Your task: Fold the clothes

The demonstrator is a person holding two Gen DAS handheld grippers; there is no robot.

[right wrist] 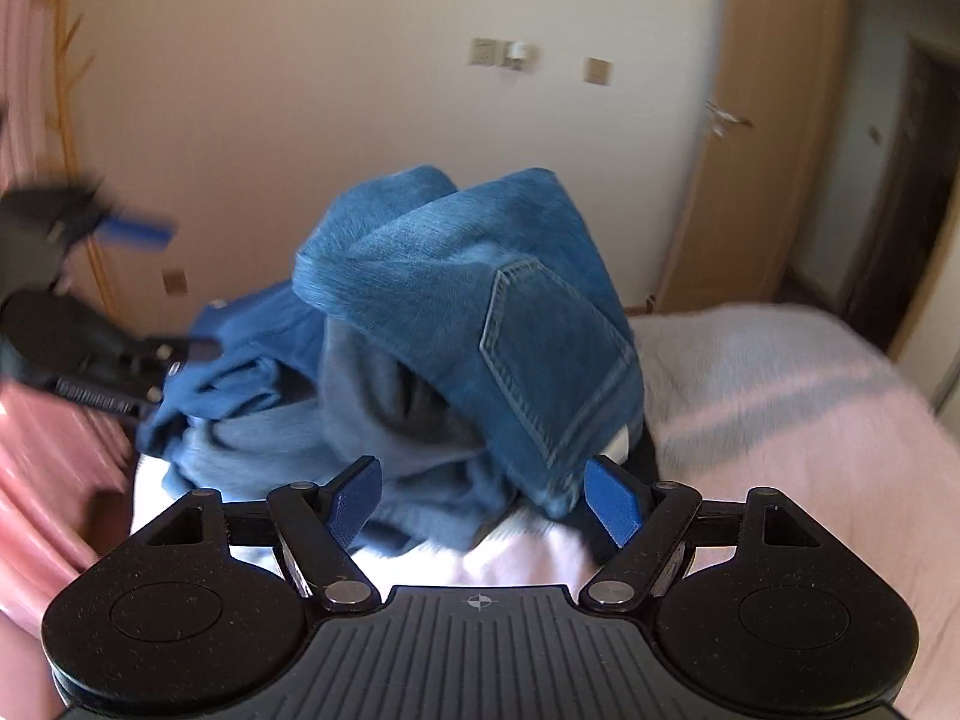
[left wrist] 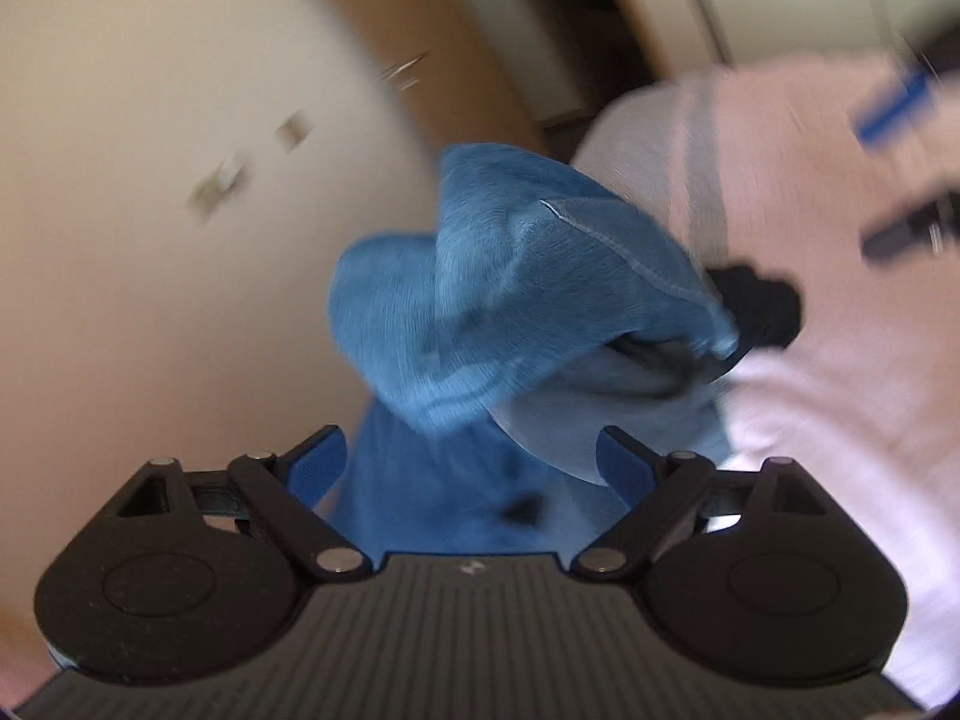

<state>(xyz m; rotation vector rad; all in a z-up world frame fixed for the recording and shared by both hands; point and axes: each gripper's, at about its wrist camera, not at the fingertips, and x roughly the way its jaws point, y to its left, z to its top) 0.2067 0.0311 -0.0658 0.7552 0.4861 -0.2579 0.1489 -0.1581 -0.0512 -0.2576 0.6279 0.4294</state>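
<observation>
A crumpled pair of blue jeans [right wrist: 456, 312] lies in a heap on the pale pink bed [right wrist: 780, 420], a back pocket facing up. In the right wrist view my right gripper [right wrist: 486, 498] is open, its blue pads at either side of the heap's near edge, holding nothing. The left gripper [right wrist: 96, 288] shows blurred at the left of that view, open beside the jeans. In the left wrist view the jeans [left wrist: 510, 306] bulge in front of my open left gripper [left wrist: 474, 468], and the right gripper [left wrist: 900, 174] appears blurred at far right.
A cream wall [right wrist: 360, 90] with sockets stands behind the bed. A wooden door [right wrist: 750, 180] is at the right. A pink curtain [right wrist: 36, 450] hangs at the left. A black item [left wrist: 762, 300] lies by the jeans.
</observation>
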